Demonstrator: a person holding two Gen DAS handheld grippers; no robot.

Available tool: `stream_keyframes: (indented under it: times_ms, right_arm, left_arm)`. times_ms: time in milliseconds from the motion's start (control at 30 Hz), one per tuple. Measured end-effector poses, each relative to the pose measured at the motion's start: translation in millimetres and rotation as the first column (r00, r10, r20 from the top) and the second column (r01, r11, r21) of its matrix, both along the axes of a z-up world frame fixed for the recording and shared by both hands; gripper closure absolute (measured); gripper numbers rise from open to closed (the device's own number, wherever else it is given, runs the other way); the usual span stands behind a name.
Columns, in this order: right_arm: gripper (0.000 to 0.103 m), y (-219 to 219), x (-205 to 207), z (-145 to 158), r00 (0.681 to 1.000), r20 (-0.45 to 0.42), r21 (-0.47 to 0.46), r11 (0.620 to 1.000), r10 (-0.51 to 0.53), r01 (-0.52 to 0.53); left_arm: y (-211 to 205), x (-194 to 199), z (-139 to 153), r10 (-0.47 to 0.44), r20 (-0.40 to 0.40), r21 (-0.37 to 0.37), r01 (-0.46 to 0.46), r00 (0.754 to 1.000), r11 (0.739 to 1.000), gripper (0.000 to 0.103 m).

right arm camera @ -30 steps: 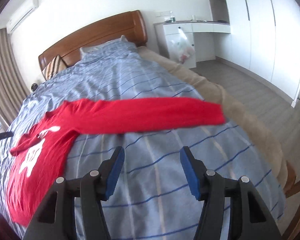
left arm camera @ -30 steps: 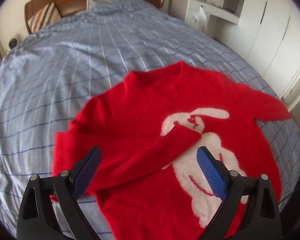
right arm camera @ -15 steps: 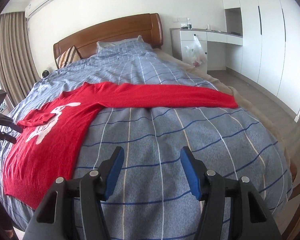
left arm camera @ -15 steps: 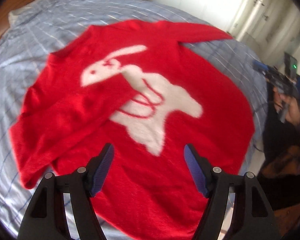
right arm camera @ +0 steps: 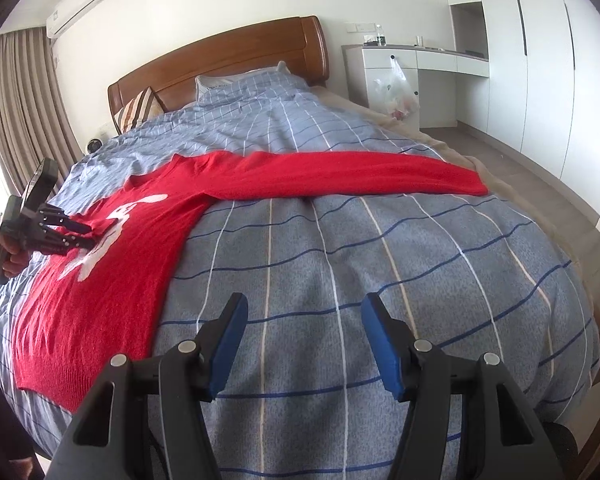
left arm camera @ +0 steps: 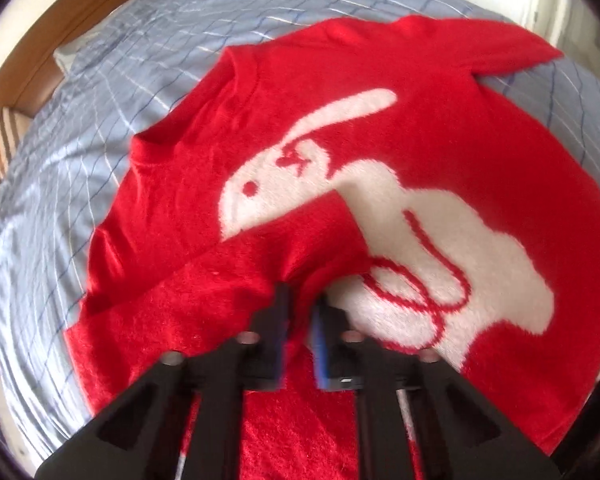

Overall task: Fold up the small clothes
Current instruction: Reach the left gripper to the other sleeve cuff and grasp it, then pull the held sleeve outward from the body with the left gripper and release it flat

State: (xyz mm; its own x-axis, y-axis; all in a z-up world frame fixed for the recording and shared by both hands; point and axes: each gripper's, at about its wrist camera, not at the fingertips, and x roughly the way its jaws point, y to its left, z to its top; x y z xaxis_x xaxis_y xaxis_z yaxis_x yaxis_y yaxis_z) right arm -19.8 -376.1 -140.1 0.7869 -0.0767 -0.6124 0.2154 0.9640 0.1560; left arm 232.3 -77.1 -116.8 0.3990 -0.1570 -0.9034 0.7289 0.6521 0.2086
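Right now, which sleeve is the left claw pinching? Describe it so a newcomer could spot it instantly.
On the blue checked bed lies a red sweater with a white rabbit. The left claw is shut on the sleeve folded across the rabbit's chest; the other sleeve lies stretched out flat toward the bed's far edge.

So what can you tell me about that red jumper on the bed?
The fuzzy red knitted jumper with a white rabbit motif lies front-up on the blue checked duvet. One sleeve is folded across its chest, and the left gripper is shut on that sleeve's cuff. The other sleeve stretches flat toward the bed's far edge. The open right gripper is clear of it.
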Motion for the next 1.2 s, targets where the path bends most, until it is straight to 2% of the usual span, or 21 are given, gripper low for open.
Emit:
stream_keyframes:
  times_ms: [67, 133, 200, 233, 300, 400, 500, 533, 633, 700, 733, 833, 900, 1000, 1100, 1200]
  right_arm:
    - [0.044, 2, -1, 1, 1.0, 0.005, -0.008, 1.0, 0.004, -0.004]
    - [0.044, 3, -1, 2, 1.0, 0.011, -0.013, 1.0, 0.004, -0.004]
    - [0.044, 3, -1, 2, 1.0, 0.013, -0.015, 1.0, 0.004, -0.003]
    - [0.044, 4, -1, 2, 1.0, 0.013, -0.017, 1.0, 0.003, -0.003]
    - [0.044, 5, -1, 1, 1.0, 0.012, -0.019, 1.0, 0.004, -0.004]
    - [0.044, 9, 1, -1, 1.0, 0.003, -0.026, 1.0, 0.011, -0.011]
    - [0.044, 14, 2, -1, 1.0, 0.001, -0.044, 0.999, 0.023, -0.023]
    - [0.044, 16, 2, -1, 1.0, 0.0, -0.053, 0.998, 0.027, -0.027]
    - [0.044, 20, 1, -1, 0.999, 0.0, -0.071, 0.997, 0.035, -0.035]
    - [0.044, 21, 1, -1, 0.999, -0.004, -0.077, 0.996, 0.035, -0.035]
    - [0.044, 21, 1, -2, 0.999, -0.005, -0.078, 0.996, 0.033, -0.033]
    - [0.044, 20, 2, -2, 1.0, -0.007, -0.079, 0.997, 0.025, -0.026]
    - [0.044, 20, 3, -3, 1.0, -0.01, -0.08, 0.997, 0.023, -0.024]
    - [0.044, 19, 2, -3, 1.0, -0.007, -0.082, 0.996, 0.019, -0.02]
    - [0.044, 18, 3, -3, 1.0, -0.009, -0.084, 0.996, 0.016, -0.017]
    - [0.044, 18, 3, -4, 1.0, -0.01, -0.086, 0.996, 0.014, -0.015]
  left_arm:
    - [16, 4, 17, 0.07, 0.017, -0.097, -0.068, 0.997, 0.993, 0.098]
    - [46, 8, 41, 0.192, 0.034, -0.223, -0.179, 0.981, 0.958, 0.098]
    - [99, 13, 66, 0.36, 0.034, -0.35, -0.326, 0.932, 0.878, 0.098]
    - [129, 14, 77, 0.45, 0.027, -0.403, -0.402, 0.893, 0.822, 0.098]
    - [191, 12, 91, 0.622, 0.037, -0.464, -0.538, 0.782, 0.704, 0.098]
    - [271, 6, 88, 0.814, 0.066, -0.475, -0.699, 0.577, 0.534, 0.098]
    - [332, -9, 69, 0.928, 0.08, -0.456, -0.815, 0.363, 0.358, 0.098]
    - [348, -13, 61, 0.951, 0.078, -0.443, -0.844, 0.301, 0.303, 0.098]
    - [384, -29, 32, 0.989, 0.041, -0.419, -0.897, 0.14, 0.144, 0.099]
    - [397, -42, 15, 0.997, -0.018, -0.418, -0.907, 0.072, 0.058, 0.099]
    - [399, -49, 7, 0.998, -0.04, -0.413, -0.91, 0.058, 0.036, 0.099]
    - [397, -62, -11, 0.998, -0.051, -0.405, -0.914, 0.042, 0.017, 0.099]
    - [400, -68, -20, 0.997, -0.069, -0.404, -0.915, 0.017, -0.013, 0.101]
    - [408, -74, -32, 0.992, -0.124, -0.406, -0.913, 0.003, -0.048, 0.101]
    - [406, -79, -35, 0.993, -0.119, -0.41, -0.911, 0.017, -0.033, 0.101]
    - [410, -80, -40, 0.991, -0.131, -0.416, -0.909, 0.024, -0.033, 0.101]
